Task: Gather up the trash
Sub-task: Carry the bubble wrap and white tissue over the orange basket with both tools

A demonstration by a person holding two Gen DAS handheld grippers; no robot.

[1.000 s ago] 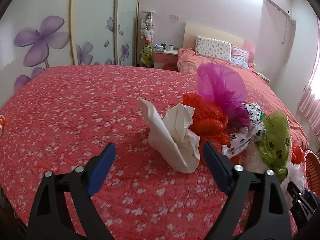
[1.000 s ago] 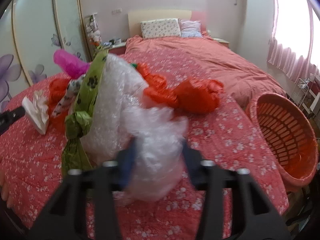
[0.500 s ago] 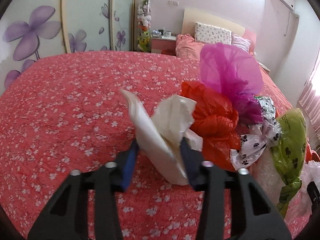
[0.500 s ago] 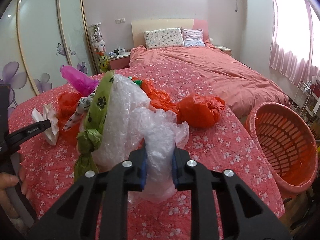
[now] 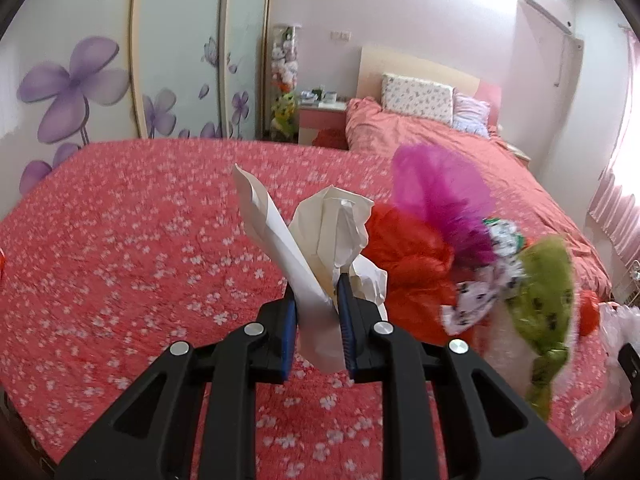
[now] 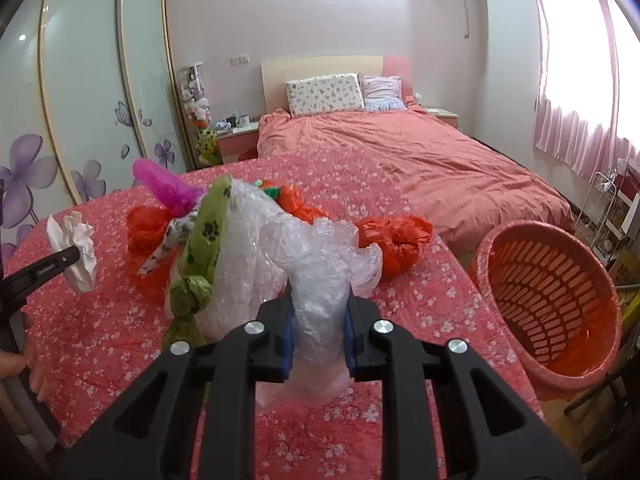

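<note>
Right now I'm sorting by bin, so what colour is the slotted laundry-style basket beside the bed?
Orange-red basket, best in the right wrist view.

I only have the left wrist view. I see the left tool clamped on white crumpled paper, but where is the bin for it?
Observer: An orange slotted laundry basket stands on the floor beside the bed, right of the trash pile in the right wrist view.
Operator: Anything in it yet?
Observer: What shows of its inside looks empty.
Operator: What is the right tool doing?
Observer: The right tool is shut on a clear plastic bag, next to the bubble wrap.
Operator: More trash beyond my view?
Observer: Yes, an orange plastic bag lies on the bedspread between the pile and the basket.
</note>
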